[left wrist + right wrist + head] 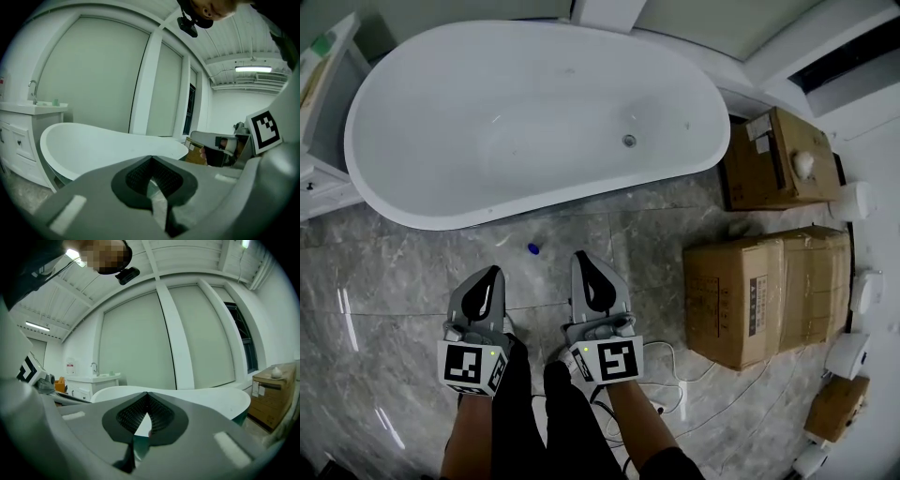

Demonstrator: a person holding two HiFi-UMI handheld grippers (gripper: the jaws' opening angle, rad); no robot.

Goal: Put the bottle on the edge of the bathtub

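Note:
The white oval bathtub point(403, 217) fills the upper part of the head view; its near rim curves just ahead of both grippers. On the marble floor between the tub and the grippers lies a small blue object point(532, 248); I cannot tell whether it is the bottle. My left gripper point(492, 274) and right gripper point(581, 256) are held side by side above the floor, both pointing toward the tub. Each is shut, with nothing between the pads. The tub point(84, 140) stands beyond the left gripper point(150, 158). The tub point(211, 399) shows again behind the right gripper point(146, 393).
A white vanity cabinet with a tap point(28, 117) stands left of the tub. Two cardboard boxes point(769, 291) point(778, 159) sit on the floor at the right, with white fittings point(848, 356) and a cable point(675, 394) near them.

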